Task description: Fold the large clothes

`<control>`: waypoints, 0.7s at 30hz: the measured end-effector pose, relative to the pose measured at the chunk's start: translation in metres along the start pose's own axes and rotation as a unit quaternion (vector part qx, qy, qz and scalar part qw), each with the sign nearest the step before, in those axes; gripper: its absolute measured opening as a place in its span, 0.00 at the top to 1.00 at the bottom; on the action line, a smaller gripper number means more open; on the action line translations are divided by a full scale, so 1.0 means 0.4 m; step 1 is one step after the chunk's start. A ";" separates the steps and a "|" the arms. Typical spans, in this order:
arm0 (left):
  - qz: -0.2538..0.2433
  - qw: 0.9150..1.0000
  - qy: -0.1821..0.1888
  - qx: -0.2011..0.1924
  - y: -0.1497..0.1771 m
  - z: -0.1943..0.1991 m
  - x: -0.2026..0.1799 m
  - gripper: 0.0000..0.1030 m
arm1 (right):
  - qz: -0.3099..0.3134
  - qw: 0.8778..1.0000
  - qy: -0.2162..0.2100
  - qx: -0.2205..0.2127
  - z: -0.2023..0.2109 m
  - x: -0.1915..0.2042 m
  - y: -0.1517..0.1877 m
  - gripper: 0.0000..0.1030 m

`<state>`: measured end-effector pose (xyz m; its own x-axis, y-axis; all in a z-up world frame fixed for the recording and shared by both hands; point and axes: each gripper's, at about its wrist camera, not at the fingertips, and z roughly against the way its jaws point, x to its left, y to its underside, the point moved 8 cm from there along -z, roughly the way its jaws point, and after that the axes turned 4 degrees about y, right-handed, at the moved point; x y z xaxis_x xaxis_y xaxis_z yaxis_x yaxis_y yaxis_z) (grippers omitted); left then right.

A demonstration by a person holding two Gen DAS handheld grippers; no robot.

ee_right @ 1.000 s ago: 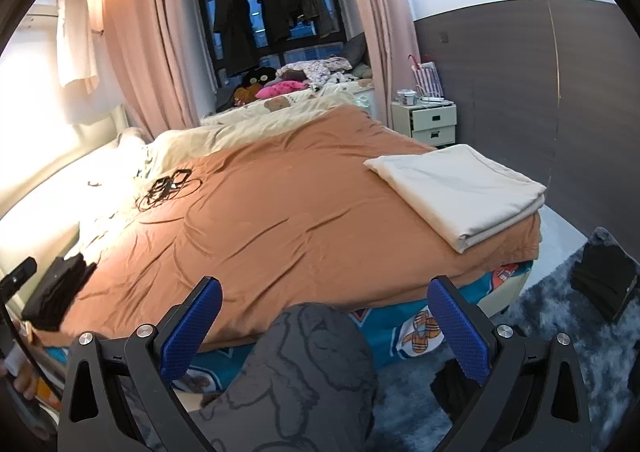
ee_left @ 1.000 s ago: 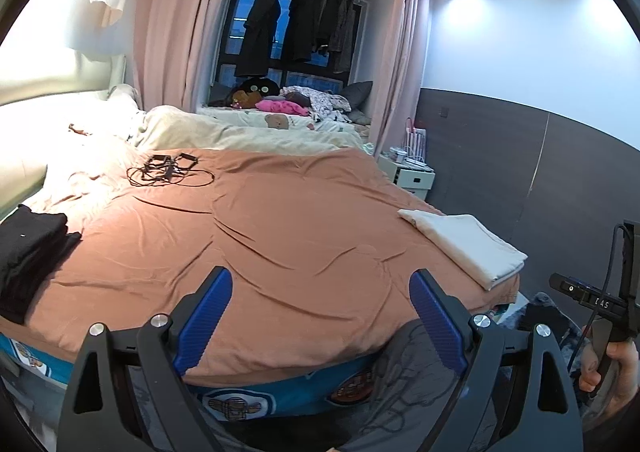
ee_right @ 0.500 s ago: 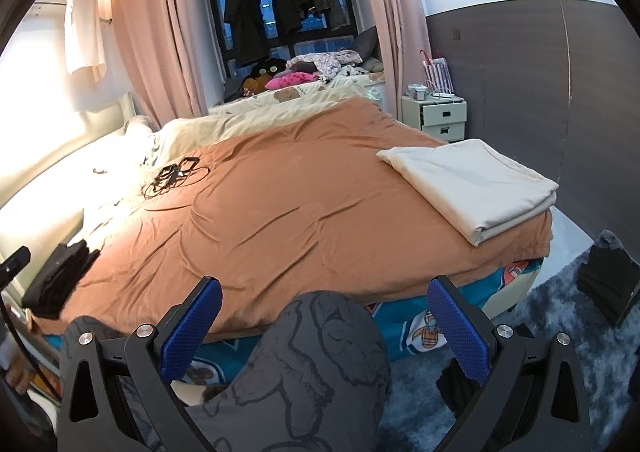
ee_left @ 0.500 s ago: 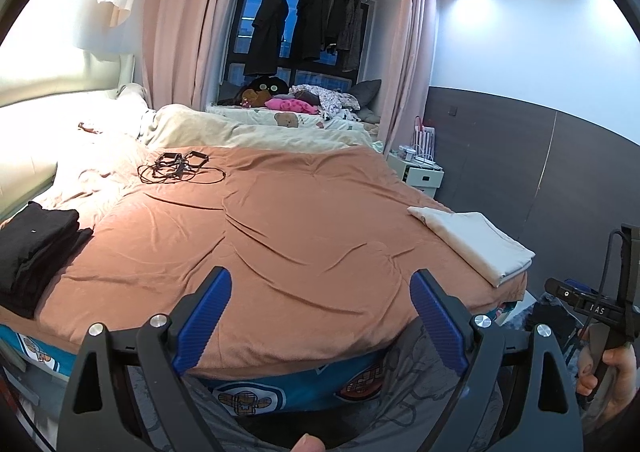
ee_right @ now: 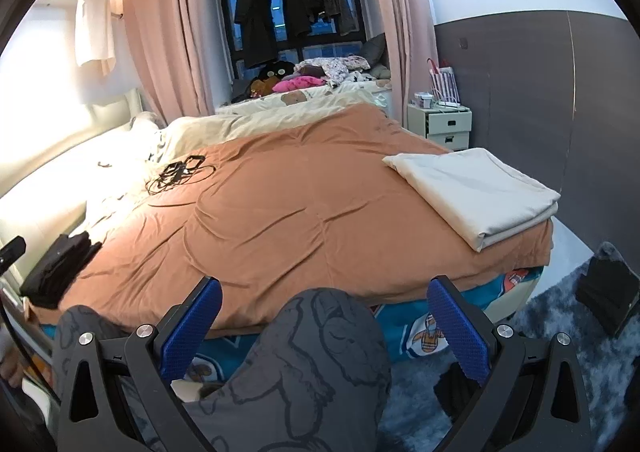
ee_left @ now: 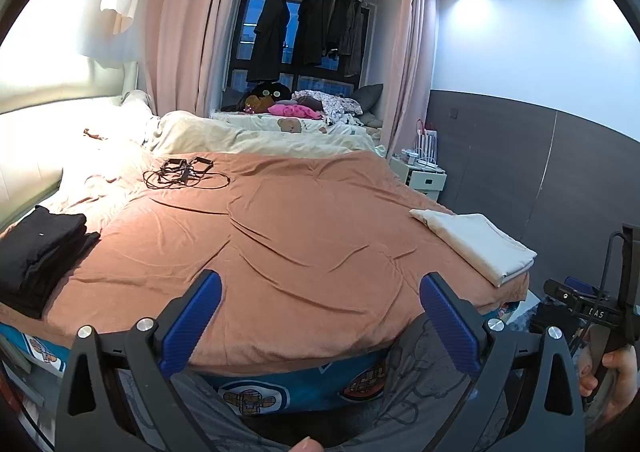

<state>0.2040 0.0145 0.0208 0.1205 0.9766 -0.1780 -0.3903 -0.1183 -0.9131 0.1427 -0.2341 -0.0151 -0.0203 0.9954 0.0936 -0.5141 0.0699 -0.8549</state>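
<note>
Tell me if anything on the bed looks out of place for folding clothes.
A tangle of black cables lies on the orange cover near the pillows, not laundry. The black clothes and cream sheet sit neatly folded at opposite edges.

Only one marking is showing letters: on the black bar of the right gripper (ee_left: 592,310), seen at the right edge of the left wrist view, small pale characters are reading roughly "IAS", though the first one is staying uncertain. The round cartoon emblems on the blue bed sheet (ee_left: 248,398) are showing pictures but no legible words, and the same prints (ee_right: 430,332) in the right wrist view are giving nothing readable either
</note>
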 end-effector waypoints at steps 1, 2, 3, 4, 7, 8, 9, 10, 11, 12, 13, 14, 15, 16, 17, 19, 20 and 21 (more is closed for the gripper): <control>-0.001 1.000 0.000 -0.001 0.000 0.002 0.000 0.01 | 0.000 1.000 -0.001 -0.001 0.001 -0.001 -0.002 0.00; -0.002 1.000 -0.001 -0.002 -0.001 0.006 -0.001 0.01 | -0.001 1.000 -0.001 -0.001 0.004 -0.002 -0.002 0.00; -0.002 1.000 -0.002 -0.003 -0.002 0.009 -0.002 0.01 | -0.001 1.000 -0.002 -0.001 0.004 -0.006 -0.002 0.00; -0.002 1.000 -0.002 -0.004 -0.003 0.013 -0.002 0.01 | -0.001 1.000 -0.002 -0.001 0.004 -0.006 -0.002 0.00; -0.003 1.000 -0.008 -0.007 -0.002 0.021 -0.002 0.01 | -0.002 1.000 -0.001 -0.001 0.005 -0.008 -0.002 0.00; -0.004 1.000 -0.009 -0.007 -0.001 0.023 -0.003 0.01 | -0.002 1.000 -0.002 -0.001 0.006 -0.008 -0.001 0.00; -0.005 1.000 -0.009 -0.007 0.001 0.024 -0.004 0.01 | -0.002 1.000 -0.002 -0.001 0.010 -0.008 0.000 0.00; -0.005 1.000 -0.007 -0.007 0.001 0.027 -0.005 0.01 | -0.002 1.000 -0.002 -0.002 0.013 -0.008 0.000 0.00; -0.005 1.000 -0.007 -0.007 0.002 0.030 -0.007 0.01 | -0.001 1.000 -0.002 -0.003 0.013 -0.007 -0.001 0.00; -0.005 1.000 -0.007 -0.008 0.003 0.032 -0.009 0.01 | 0.000 1.000 -0.001 -0.004 0.017 -0.005 -0.001 0.00; -0.004 1.000 -0.008 -0.008 0.001 0.033 -0.007 0.01 | 0.000 1.000 -0.001 -0.005 0.021 -0.003 -0.001 0.00; -0.004 1.000 -0.008 -0.008 0.002 0.035 -0.007 0.01 | 0.001 1.000 -0.002 -0.005 0.024 -0.001 -0.001 0.00; -0.004 1.000 -0.008 -0.009 0.002 0.036 -0.009 0.01 | 0.002 1.000 -0.002 -0.006 0.027 0.001 0.001 0.00; -0.003 1.000 -0.009 -0.009 0.003 0.037 -0.008 0.01 | 0.003 1.000 -0.001 -0.006 0.030 0.004 0.001 0.00; -0.002 1.000 -0.009 -0.009 0.002 0.037 -0.007 0.00 | 0.004 1.000 -0.001 -0.007 0.032 0.006 0.002 0.00; -0.002 1.000 -0.008 -0.008 0.002 0.033 -0.008 0.01 | 0.004 1.000 0.000 -0.008 0.036 0.008 0.003 0.00; -0.003 1.000 -0.009 -0.007 0.002 0.032 -0.009 0.00 | 0.004 1.000 0.000 -0.008 0.037 0.008 0.003 0.00; -0.004 1.000 -0.009 -0.007 0.004 0.032 -0.011 0.00 | 0.004 1.000 0.000 -0.008 0.036 0.007 0.002 0.00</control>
<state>0.1913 0.0123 0.0249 0.1077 0.9804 -0.1649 -0.3762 -0.1133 -0.9196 0.1299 -0.2322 -0.0081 -0.0251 0.9959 0.0873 -0.5000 0.0631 -0.8637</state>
